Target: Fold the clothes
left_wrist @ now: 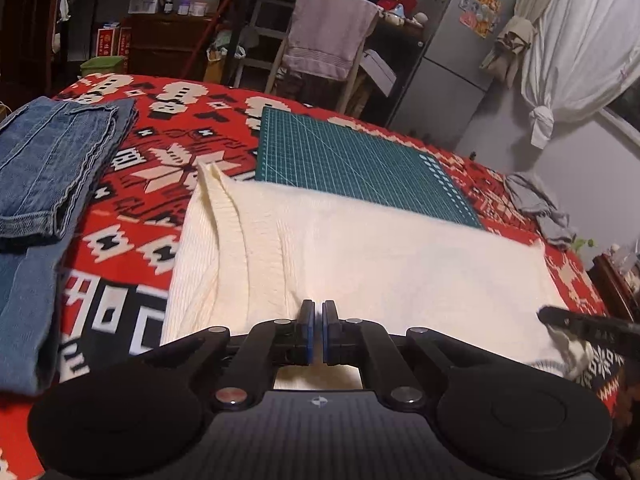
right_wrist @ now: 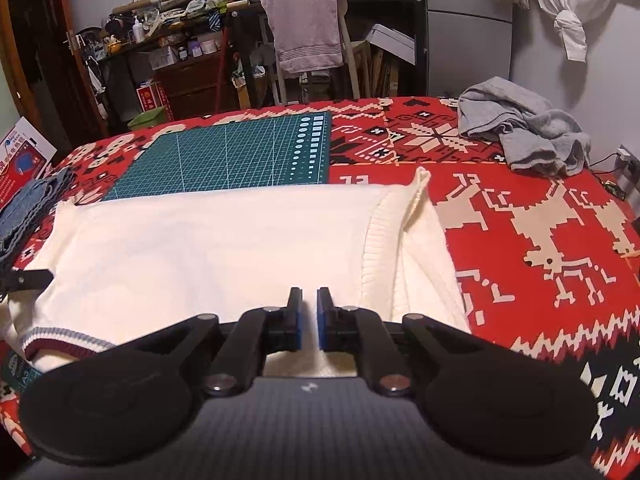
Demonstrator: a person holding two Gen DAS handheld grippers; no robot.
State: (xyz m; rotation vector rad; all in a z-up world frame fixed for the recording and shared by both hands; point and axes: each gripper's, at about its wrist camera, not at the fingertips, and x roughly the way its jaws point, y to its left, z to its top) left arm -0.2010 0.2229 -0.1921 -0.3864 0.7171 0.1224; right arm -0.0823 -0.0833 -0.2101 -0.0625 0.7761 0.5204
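One cream ribbed-knit sweater (left_wrist: 360,264) lies flat at table centre; folded blue jeans (left_wrist: 52,168) at 10 o'clock; left gripper (left_wrist: 318,312) and right gripper (right_wrist: 308,300) — two, each pinching its near hem, jaws nearly together.

green cutting mat (right_wrist: 224,160) on patterned blanket (right_wrist: 540,216); fridge (left_wrist: 460,52), perhaps.

Warm, dimmish indoor light in both views, kinda orange. The cream sweater (left_wrist: 360,256) just ahead of the fingers (left_wrist: 306,328) is blown out, knit texture mostly lost. Shelves (right_wrist: 180,20) far beyond sit murky and soft. Heavy fisheye bending at the edges, dark corners
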